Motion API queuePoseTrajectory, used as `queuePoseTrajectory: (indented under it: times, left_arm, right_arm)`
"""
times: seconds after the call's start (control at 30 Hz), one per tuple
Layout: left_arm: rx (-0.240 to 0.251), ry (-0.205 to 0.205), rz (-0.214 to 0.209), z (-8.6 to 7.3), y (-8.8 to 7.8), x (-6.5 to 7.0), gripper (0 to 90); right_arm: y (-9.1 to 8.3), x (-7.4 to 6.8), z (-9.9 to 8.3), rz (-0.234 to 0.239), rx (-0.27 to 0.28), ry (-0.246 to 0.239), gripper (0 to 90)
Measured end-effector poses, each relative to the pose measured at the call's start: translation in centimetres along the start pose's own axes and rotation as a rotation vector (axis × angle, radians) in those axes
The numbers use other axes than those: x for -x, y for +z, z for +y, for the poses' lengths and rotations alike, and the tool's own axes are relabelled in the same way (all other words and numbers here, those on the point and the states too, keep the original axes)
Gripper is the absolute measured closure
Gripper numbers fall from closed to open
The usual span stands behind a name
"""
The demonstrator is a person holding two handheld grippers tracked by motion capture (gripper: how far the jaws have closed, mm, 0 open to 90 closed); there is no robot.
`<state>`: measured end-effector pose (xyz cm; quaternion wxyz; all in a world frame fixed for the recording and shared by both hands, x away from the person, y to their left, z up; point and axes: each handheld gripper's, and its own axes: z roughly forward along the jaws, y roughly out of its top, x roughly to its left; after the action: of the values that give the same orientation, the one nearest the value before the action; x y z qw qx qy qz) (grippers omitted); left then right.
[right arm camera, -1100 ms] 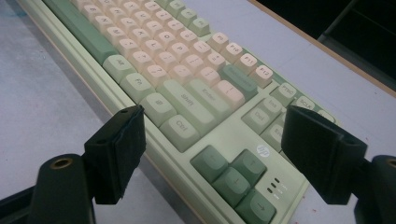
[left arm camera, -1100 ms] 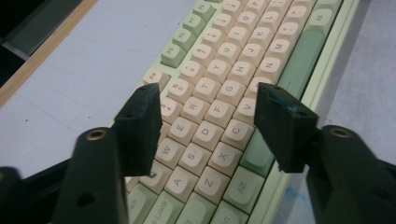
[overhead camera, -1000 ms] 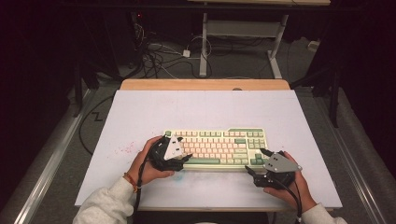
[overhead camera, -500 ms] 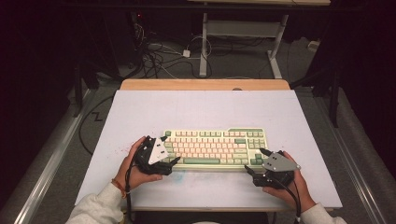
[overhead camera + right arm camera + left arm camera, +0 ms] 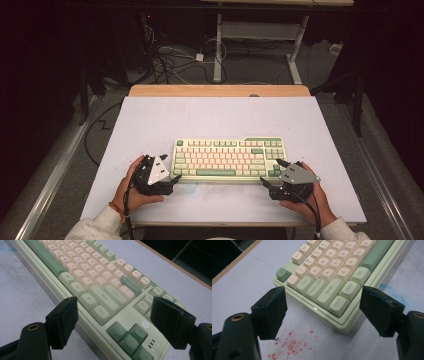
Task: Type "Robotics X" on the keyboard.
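The keyboard (image 5: 229, 159) lay flat, centre-front on the pale worktop (image 5: 150, 125), long side facing the person. High view gave the layout: left gripper (image 5: 172, 182) just off the kbd's near-left corner, right gripper (image 5: 267, 175) at its near-right corner, each in a hand (image 5: 131, 192), w/ floor cables (image 5: 170, 60) and a table frame beyond the worktop's wooden far edge. The left gripper view added detail the high view couldn't: key legends (Tab, Caps Lock, Shift, Ctrl, Win, Alt), a scatter of red specks (image 5: 292, 345) on the worktop just short of the kbd's corner, a faint blue smudge (image 5: 387, 288) beside it. The right gripper view showed the arrow cluster, a round logo badge (image 5: 145, 324) and small indicator marks on that end. Vs. a second ago: left gripper had moved off the kbd's left end, out to the left and toward the person, now clear of it; its jaws had just been opening and then closing a little, nothing between them, and stood wide. Right gripper hadn't moved, jaws wide, straddling the kbd's right corner w/o pressing it. Kbd case glossy pale-green plastic, keycaps rounded, cream and sage; gripper pads matte black, blocky, worn at the edges.
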<state>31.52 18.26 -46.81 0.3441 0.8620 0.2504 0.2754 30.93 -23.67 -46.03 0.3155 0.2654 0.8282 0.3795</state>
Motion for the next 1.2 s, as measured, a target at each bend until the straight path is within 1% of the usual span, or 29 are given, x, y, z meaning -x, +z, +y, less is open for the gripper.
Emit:
queuePoseTrajectory:
  times: [0.07, 0.1, 0.13, 0.23, 0.33, 0.37, 0.4, 0.43, 0.47, 0.5, 0.53, 0.57, 0.63, 0.7, 0.77, 0.87, 0.93, 1.03, 1.07, 1.13, 1.2]
  left_arm:
    - [-0.006, -0.01, -0.007, -0.3, -0.2, 0.0, 23.3]
    - [-0.012, -0.014, -0.004, -0.5, -0.3, 0.0, 23.3]
    - [-0.021, -0.015, -0.006, -0.6, -0.3, -0.1, 23.5]
    - [-0.028, -0.021, -0.011, -0.9, -0.4, 0.0, 25.5]
    - [-0.034, -0.033, -0.026, -1.1, -0.5, -0.1, 29.6]
    - [-0.035, -0.036, -0.035, -1.2, -0.5, -0.1, 33.1]
    - [-0.035, -0.041, -0.042, -1.3, -0.6, -0.2, 39.4]
    - [-0.034, -0.051, -0.052, -1.3, -0.6, -0.3, 41.5]
    - [-0.034, -0.047, -0.057, -1.4, -0.7, -0.4, 47.1]
    - [-0.04, -0.056, -0.062, -1.4, -0.7, -0.6, 55.4]
    - [-0.048, -0.07, -0.075, -1.5, -0.7, -0.6, 59.9]
    - [-0.05, -0.075, -0.089, -1.5, -0.7, -0.7, 66.9]
    - [-0.056, -0.074, -0.105, -1.4, -0.7, -0.9, 78.6]
    - [-0.064, -0.07, -0.126, -1.2, -0.6, -0.9, 86.8]
    - [-0.07, -0.063, -0.135, -1.0, -0.6, -0.9, 87.5]
    - [-0.062, -0.076, -0.142, -0.6, -0.4, -1.1, 87.5]
    - [-0.041, -0.093, -0.152, -0.1, -0.3, -1.4, 87.5]
    - [-0.021, -0.095, -0.163, 1.0, 0.0, -1.6, 87.5]
    - [-0.019, -0.093, -0.174, 1.5, 0.3, -1.6, 87.5]
    - [-0.022, -0.064, -0.173, 2.4, 0.8, -1.5, 87.6]
    - [-0.02, -0.052, -0.182, 3.1, 1.3, -1.4, 87.5]
  right_arm:
    - [0.1, 0.0, 0.0, 0.002, 0.0, -0.004, 22.7]
    - [0.1, 0.0, 0.0, 0.003, 0.0, -0.004, 22.7]
    - [0.1, 0.0, 0.1, 0.004, 0.0, -0.004, 22.7]
    - [0.1, -0.1, 0.0, 0.003, -0.002, -0.009, 22.7]
    - [0.2, -0.1, 0.0, 0.004, -0.005, -0.01, 22.6]
    - [0.2, -0.1, 0.0, 0.005, -0.004, -0.012, 22.7]
    - [0.2, -0.1, 0.1, 0.006, -0.004, -0.011, 22.7]
    - [0.2, -0.1, 0.1, 0.007, -0.004, -0.012, 22.6]
    - [0.2, -0.1, 0.1, 0.007, -0.004, -0.013, 22.6]
    - [0.2, -0.1, 0.1, 0.007, -0.004, -0.013, 22.7]
    - [0.2, -0.1, 0.1, 0.008, -0.004, -0.014, 22.7]
    - [0.2, -0.1, 0.1, 0.007, -0.005, -0.015, 22.7]
    - [0.2, -0.1, 0.1, 0.008, -0.006, -0.015, 22.7]
    - [0.2, -0.1, 0.0, 0.008, -0.006, -0.015, 22.7]
    - [0.3, -0.1, 0.0, 0.008, -0.01, -0.015, 22.8]
    - [0.3, -0.2, 0.0, 0.008, -0.012, -0.015, 22.8]
    - [0.3, -0.2, 0.0, 0.01, -0.014, -0.017, 22.8]
    - [0.4, -0.3, 0.0, 0.012, -0.017, -0.019, 22.8]
    - [0.4, -0.3, 0.0, 0.012, -0.018, -0.021, 22.9]
    - [0.5, -0.3, 0.0, 0.013, -0.02, -0.02, 23.0]
    - [0.5, -0.3, 0.0, 0.015, -0.024, -0.022, 23.2]
